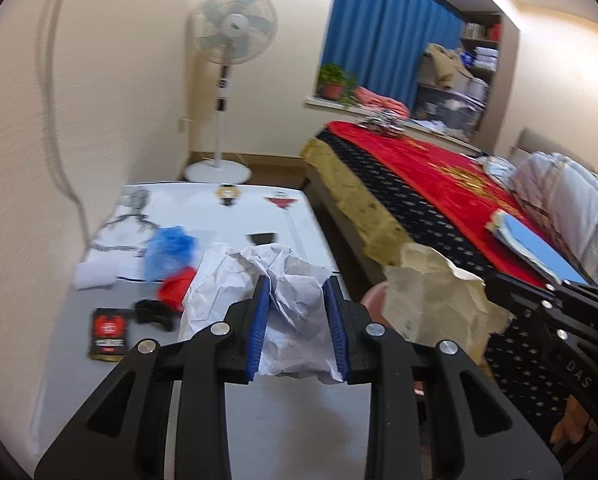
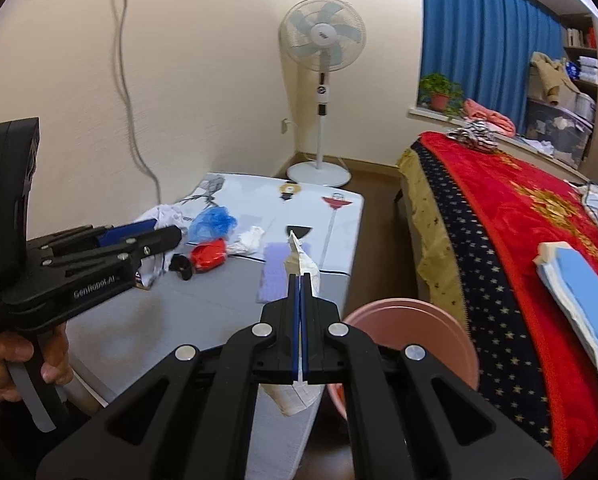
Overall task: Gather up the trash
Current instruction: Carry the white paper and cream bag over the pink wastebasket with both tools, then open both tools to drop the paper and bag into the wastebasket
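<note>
My left gripper (image 1: 297,326) is shut on a crumpled white paper (image 1: 287,304), held above the low table (image 1: 259,420). My right gripper (image 2: 301,320) is shut on a flat piece of beige paper (image 2: 303,264), which also shows in the left wrist view (image 1: 431,300). A pink bin (image 2: 415,340) stands on the floor between the table and the bed, just right of my right gripper. More trash lies on the table: a blue plastic bag (image 2: 213,220), a red wrapper (image 2: 209,256), a white tissue (image 2: 249,240) and a small black object (image 2: 181,266).
A bed (image 2: 511,240) with a red and navy blanket fills the right side; a blue-covered pad (image 2: 583,288) lies on it. A dark packet (image 1: 109,334) lies on the table's left. A standing fan (image 2: 321,92) is in the far corner. The wall runs along the left.
</note>
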